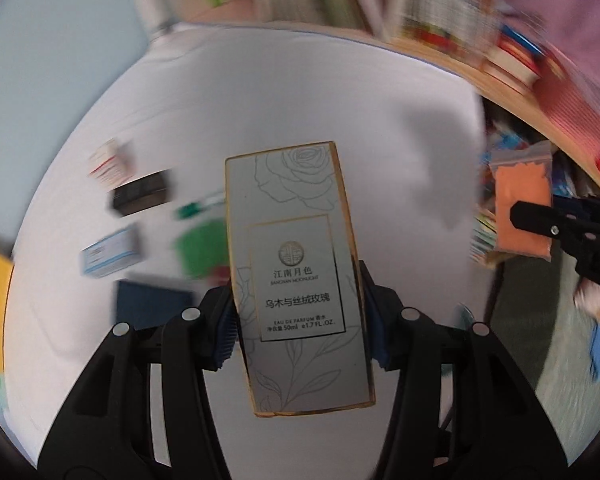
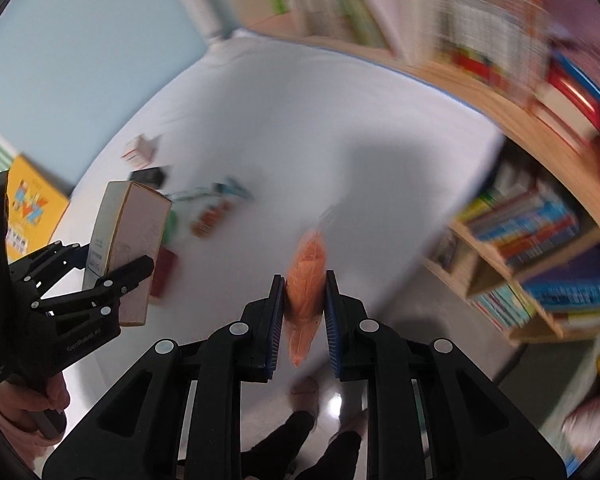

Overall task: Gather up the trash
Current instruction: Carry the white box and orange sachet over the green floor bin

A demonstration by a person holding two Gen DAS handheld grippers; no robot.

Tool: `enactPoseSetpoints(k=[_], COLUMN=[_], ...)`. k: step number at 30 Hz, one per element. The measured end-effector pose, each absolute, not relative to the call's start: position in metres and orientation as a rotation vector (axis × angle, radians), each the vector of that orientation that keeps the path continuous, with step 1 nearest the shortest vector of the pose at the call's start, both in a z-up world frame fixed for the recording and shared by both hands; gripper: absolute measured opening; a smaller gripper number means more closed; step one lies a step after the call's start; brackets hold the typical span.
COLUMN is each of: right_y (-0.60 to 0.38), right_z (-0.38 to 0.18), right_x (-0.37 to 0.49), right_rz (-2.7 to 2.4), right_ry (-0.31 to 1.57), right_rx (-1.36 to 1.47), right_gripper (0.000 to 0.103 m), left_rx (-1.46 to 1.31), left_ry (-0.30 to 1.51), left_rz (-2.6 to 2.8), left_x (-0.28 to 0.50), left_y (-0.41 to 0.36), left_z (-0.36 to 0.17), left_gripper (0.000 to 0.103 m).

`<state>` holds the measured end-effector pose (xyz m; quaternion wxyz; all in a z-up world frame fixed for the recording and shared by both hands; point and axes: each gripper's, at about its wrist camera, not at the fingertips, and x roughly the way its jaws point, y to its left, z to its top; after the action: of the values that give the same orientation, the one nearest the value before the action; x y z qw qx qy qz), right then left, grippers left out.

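My left gripper (image 1: 296,312) is clamped on a tall white cardboard perfume box with gold edging and a rose line drawing (image 1: 296,280), the blue pads pressing its 2 long sides just below its middle. Its long axis runs straight ahead from the jaws, away from me, and it is lifted clear of the surface.

My right gripper (image 2: 305,312) is closed on a small clear plastic bag of orange powder (image 2: 306,276), pinched flat between the pads, its long axis also pointing forward, its lower end hanging loose between the fingers. In the left view that bag shows off to the right, well apart from the box, so the 2 loads do not touch.

Below and beyond both lies a white-covered table (image 1: 300,100). On its left part rest other small items (blurred by motion): a black box (image 1: 142,192), a light blue carton (image 1: 110,252), a red-and-white box (image 1: 110,162), something green (image 1: 200,248).

No bin or bag for the trash shows in either view, so I cannot tell which hand is nearer to it. I judge both pickups done and the carry to a container to be next.

Furthest off, wooden shelves of books (image 2: 540,240) stand at right.
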<state>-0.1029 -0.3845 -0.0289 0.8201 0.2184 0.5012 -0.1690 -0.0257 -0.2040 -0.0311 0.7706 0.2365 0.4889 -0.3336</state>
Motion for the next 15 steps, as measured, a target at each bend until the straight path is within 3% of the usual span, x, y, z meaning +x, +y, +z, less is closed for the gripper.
enactPoseSetpoints(k=[15], right_y=[-0.452], right_z=[-0.056], right_x=[-0.309], right_rz=[-0.526], right_ry=[1.077], right_rx=[0.693], right_gripper=[0.020], left_rx=[0.744], left_ry=[1.097], left_rz=[-0.973], left_x=[-0.213], left_y=[-0.329], left_z=[-0.062], left_gripper=[0.049])
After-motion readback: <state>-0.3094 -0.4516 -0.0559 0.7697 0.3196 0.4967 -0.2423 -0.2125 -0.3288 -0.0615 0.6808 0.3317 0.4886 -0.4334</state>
